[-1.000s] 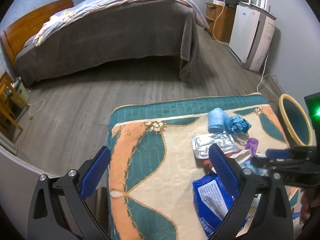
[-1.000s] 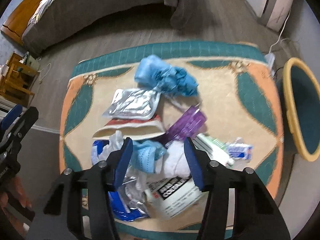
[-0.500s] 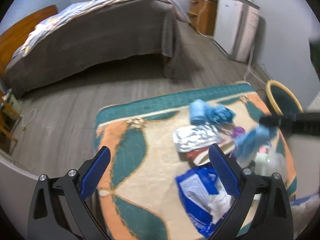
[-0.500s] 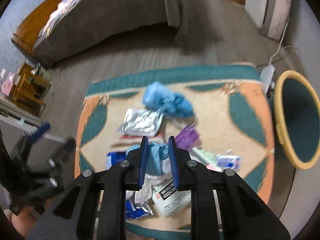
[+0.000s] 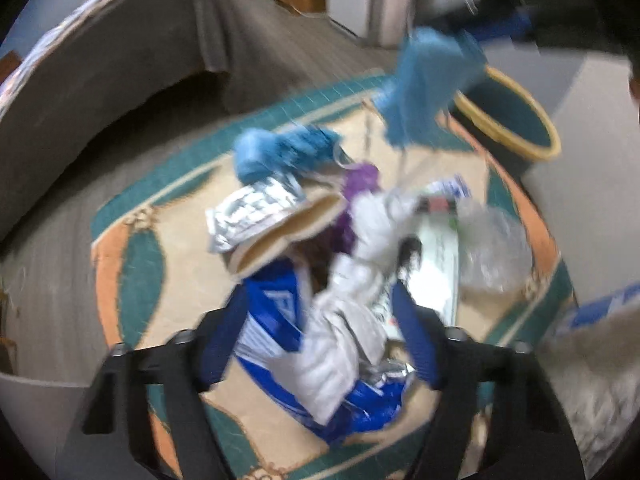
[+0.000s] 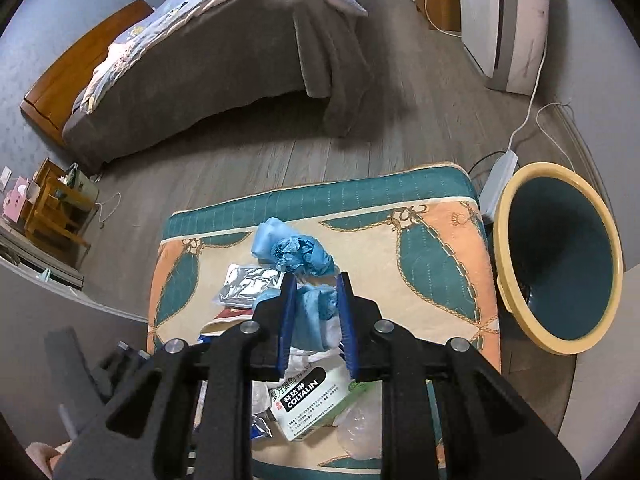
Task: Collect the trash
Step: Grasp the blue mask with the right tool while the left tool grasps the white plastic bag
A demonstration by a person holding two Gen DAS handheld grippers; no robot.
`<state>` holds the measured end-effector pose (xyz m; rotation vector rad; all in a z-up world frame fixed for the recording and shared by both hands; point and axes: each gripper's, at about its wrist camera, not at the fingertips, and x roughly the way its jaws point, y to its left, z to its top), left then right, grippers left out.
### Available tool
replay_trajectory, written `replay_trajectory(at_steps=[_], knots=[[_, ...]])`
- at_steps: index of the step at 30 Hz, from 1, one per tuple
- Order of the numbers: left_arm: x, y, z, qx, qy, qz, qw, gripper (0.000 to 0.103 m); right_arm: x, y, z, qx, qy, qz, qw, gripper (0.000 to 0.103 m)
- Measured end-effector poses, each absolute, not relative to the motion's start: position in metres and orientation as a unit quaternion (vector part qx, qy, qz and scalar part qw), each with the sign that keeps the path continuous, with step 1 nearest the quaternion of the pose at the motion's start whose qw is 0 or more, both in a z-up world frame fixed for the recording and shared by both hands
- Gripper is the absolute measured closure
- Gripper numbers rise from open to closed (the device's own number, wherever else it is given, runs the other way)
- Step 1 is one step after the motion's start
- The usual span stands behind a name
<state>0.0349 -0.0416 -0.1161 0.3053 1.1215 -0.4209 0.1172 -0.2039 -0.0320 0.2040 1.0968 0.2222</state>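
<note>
A pile of trash lies on the teal and peach patterned mat (image 6: pixel 436 264). My right gripper (image 6: pixel 317 280) is shut on a light blue face mask (image 6: pixel 316 308) and holds it above the pile; in the left wrist view the mask (image 5: pixel 428 80) hangs at the upper right, near the bin. My left gripper (image 5: pixel 320 300) points down over the pile with its jaws closing. A crumpled white wrapper (image 5: pixel 336 344) and a blue packet (image 5: pixel 276 312) lie between its fingers; the blur hides any contact. The teal bin with a yellow rim (image 6: pixel 560 256) stands right of the mat.
Also on the mat are crumpled blue gloves (image 6: pixel 296 250), a silver foil pouch (image 6: pixel 248 286), a white medicine box (image 6: pixel 312 404), a purple wrapper (image 5: pixel 360 180) and clear plastic (image 5: pixel 492 244). A bed (image 6: pixel 224 64), a white appliance (image 6: pixel 504 20) and a floor cable with adapter (image 6: pixel 500 172) surround it.
My right gripper closed on the blue mask and lifted it off the pile. My left gripper swung right and down over the trash, and its jaws have narrowed.
</note>
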Motion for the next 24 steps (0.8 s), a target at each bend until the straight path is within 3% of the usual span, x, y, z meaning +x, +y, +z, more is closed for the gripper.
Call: replay_trajectory(at_steps=[4,6,9,24], knots=[[0.031,-0.049,-0.136,0.180,0.555,-0.195,0.788,0.045,0.117,-0.210,-0.029,0.096,0.517,0.104,0.844,0.083],[0.028,-0.051,-0.142,0.200,0.556,-0.188,0.784,0.055,0.117,-0.212,-0.029,0.096,0.518,0.104,0.844,0.083],[0.028,-0.051,-0.141,0.199,0.556,-0.194,0.783,0.085,0.115,-0.214,-0.027,0.099,0.515,0.104,0.845,0.083],[0.056,-0.018,-0.047,0.065,0.451,-0.162,0.875,0.088,0.108,-0.234,-0.005,0.120,0.488,0.105,0.858,0.083]])
